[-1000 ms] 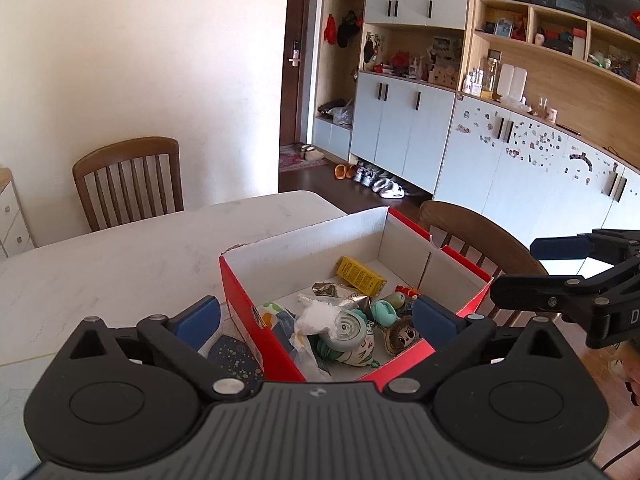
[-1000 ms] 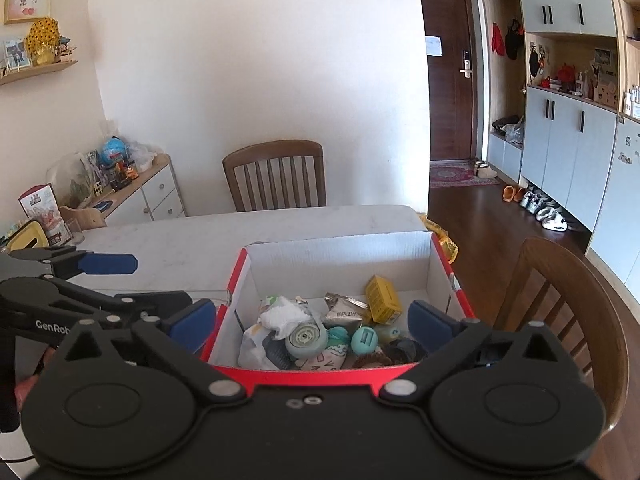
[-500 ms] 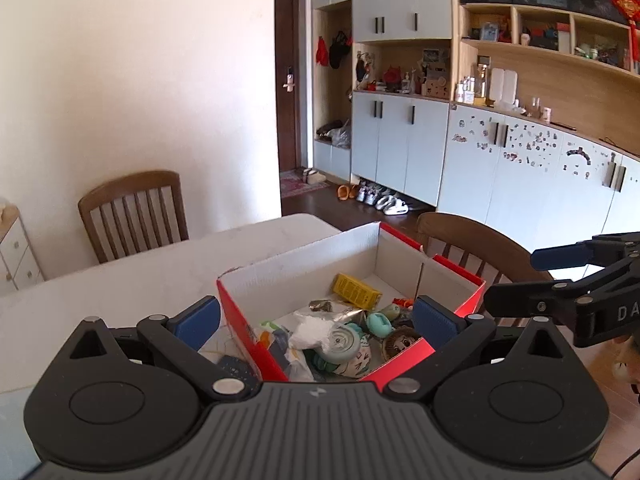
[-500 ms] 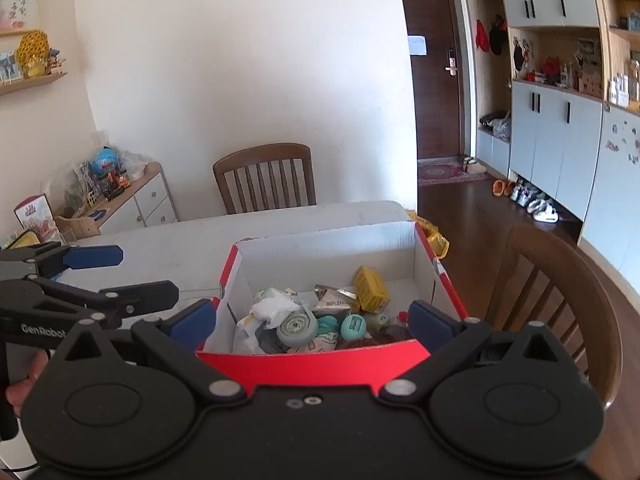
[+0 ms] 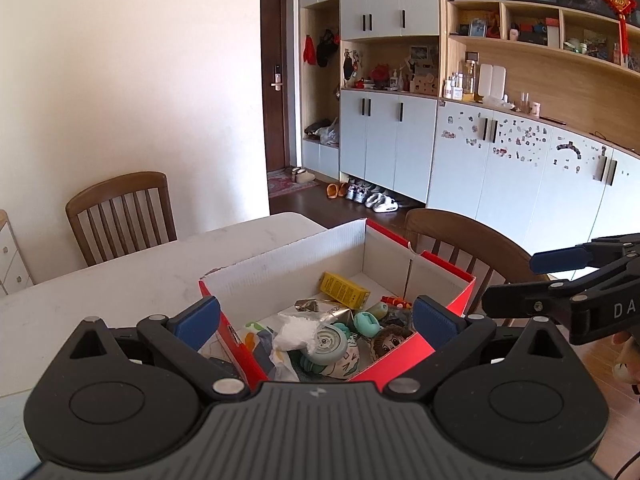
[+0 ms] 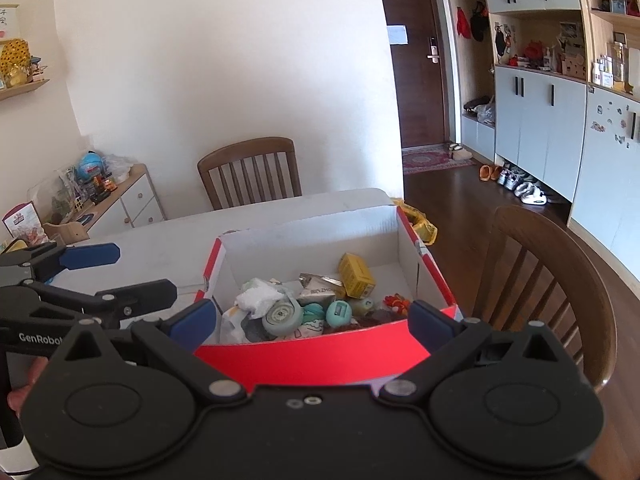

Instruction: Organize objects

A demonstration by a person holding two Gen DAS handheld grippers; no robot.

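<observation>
While both pairs of tongs hang spread apart and empty over the near end of the red cardboard box [image 6: 320, 358], the clutter to be sorted lies just ahead of and below them. The right tongs [image 6: 312, 320] face the box's short near wall squarely, so its long axis runs straight away from them; the left tongs [image 5: 316, 318] come at a near corner on the slant, and I judge the right pair better placed. Nearest is a crumpled white plastic bag [image 6: 256, 300] against a pale green ridged wheel [image 6: 282, 316], both soft or rounded. Beyond sit a teal egg-shaped toy [image 6: 339, 313], a creased foil packet [image 6: 320, 290] and, farthest, a stiff yellow carton [image 6: 357, 276] lying aslant. White corrugated walls enclose everything on the pale counter [image 6: 160, 240].
</observation>
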